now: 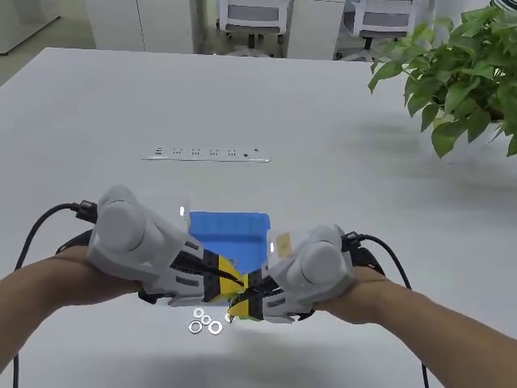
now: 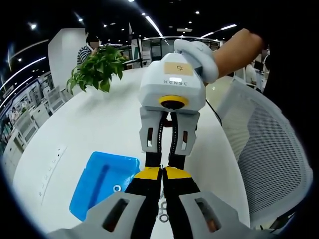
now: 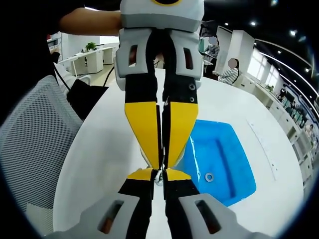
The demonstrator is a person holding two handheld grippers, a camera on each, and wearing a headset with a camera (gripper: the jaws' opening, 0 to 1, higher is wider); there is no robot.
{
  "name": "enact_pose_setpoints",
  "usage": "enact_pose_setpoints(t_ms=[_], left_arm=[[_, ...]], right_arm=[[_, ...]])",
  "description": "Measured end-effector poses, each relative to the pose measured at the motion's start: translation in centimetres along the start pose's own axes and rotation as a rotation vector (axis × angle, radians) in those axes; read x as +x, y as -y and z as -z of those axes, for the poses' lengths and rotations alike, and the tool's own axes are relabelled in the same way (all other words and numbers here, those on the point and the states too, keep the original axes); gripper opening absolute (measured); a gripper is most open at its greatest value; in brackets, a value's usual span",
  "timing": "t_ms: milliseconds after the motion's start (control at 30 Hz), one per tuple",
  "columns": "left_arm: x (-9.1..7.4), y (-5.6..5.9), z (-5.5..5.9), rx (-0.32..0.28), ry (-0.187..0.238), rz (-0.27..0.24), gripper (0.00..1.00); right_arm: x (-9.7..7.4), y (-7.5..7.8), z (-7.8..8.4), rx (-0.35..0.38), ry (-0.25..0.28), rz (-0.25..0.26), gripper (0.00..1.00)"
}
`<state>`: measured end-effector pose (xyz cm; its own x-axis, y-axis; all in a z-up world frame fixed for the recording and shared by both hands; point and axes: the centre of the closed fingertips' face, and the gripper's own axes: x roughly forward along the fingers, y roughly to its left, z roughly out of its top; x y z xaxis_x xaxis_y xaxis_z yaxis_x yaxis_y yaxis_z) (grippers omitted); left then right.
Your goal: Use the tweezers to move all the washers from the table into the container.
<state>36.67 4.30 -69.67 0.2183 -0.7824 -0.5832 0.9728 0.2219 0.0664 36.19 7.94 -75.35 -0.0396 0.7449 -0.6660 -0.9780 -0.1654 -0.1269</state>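
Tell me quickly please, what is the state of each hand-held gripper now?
Left hand-held gripper: closed; whether it pinches anything cannot be told.
Right hand-held gripper: closed; whether it pinches anything cannot be told.

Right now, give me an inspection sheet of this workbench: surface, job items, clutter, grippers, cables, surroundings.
Surface: white table, mostly bare.
Job's things: blue container with one washer inside; three loose washers on the table on its near side; tweezers too small to make out.
Clutter: a flat strip, perhaps sockets, further back.
Grippers: left gripper and right gripper meet tip to tip near the loose washers, jaws of both shut; what they pinch is unclear.
Cables: left cable and right cable, both black, trail from the grippers.
Surroundings: plant at far right, office chairs beyond the table, mesh chair beside it.
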Motion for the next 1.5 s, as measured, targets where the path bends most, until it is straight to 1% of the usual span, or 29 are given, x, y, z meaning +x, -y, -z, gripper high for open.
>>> enact_pose_setpoints(t_ms=[200, 300, 400, 467, 567, 667, 700, 933, 1000, 1100, 1267, 1333, 1433, 1500], left_arm=[[-0.1, 0.0, 0.1, -0.002, -0.006, -0.006, 0.06], [-0.3, -0.1, -0.1, -0.019, 0.004, -0.013, 0.08], [-0.7, -0.6, -0.4, -0.044, 0.025, -0.034, 0.16], [-1.0, -0.9, -0.6, -0.04, 0.043, -0.051, 0.21], [-1.4, -1.1, -0.6, -0.08, 0.06, -0.061, 0.3], [-1.8, -0.9, -0.5, -0.088, 0.07, -0.073, 0.4], [-1.9, -0.8, -0.5, -0.1, 0.073, -0.076, 0.44], [-2.5, -0.3, -0.2, -0.136, 0.085, -0.094, 0.62], [-2.7, -0.3, -0.2, -0.155, 0.095, -0.108, 0.68], [-3.1, -0.4, -0.2, -0.167, 0.104, -0.135, 0.78], [-3.5, -0.9, 0.4, -0.189, 0.098, -0.159, 0.89], [-3.9, -1.0, 0.5, -0.197, 0.105, -0.171, 0.92], [-4.4, -1.3, 0.6, -0.208, 0.115, -0.202, 0.99], [-4.7, -1.3, 0.7, -0.213, 0.119, -0.211, 0.99]], right_arm=[[0.0, -0.1, 0.0, 0.002, -0.005, -0.006, 0.08], [-0.1, 0.0, -0.1, -0.001, -0.005, -0.005, 0.08], [-0.1, -0.3, -0.2, -0.007, -0.01, -0.014, 0.08], [-0.2, -0.4, -0.3, -0.014, -0.013, -0.019, 0.08], [-0.4, -0.3, -0.5, -0.017, -0.01, -0.018, 0.08], [-0.7, -0.3, -0.9, -0.022, -0.009, -0.02, 0.08], [-0.8, -0.3, -1.0, -0.022, -0.008, -0.021, 0.08], [-1.5, -0.1, -1.6, -0.036, -0.011, -0.025, 0.08], [-1.8, 0.0, -1.9, -0.041, -0.012, -0.026, 0.08], [-2.4, 0.3, -2.4, -0.043, -0.01, -0.025, 0.08], [-2.8, 0.5, -3.0, -0.069, -0.024, -0.033, 0.08], [-3.1, 0.7, -3.3, -0.075, -0.027, -0.036, 0.08], [-3.5, 1.2, -4.0, -0.084, -0.025, -0.038, 0.08], [-3.7, 1.6, -4.3, -0.086, -0.026, -0.037, 0.08]])
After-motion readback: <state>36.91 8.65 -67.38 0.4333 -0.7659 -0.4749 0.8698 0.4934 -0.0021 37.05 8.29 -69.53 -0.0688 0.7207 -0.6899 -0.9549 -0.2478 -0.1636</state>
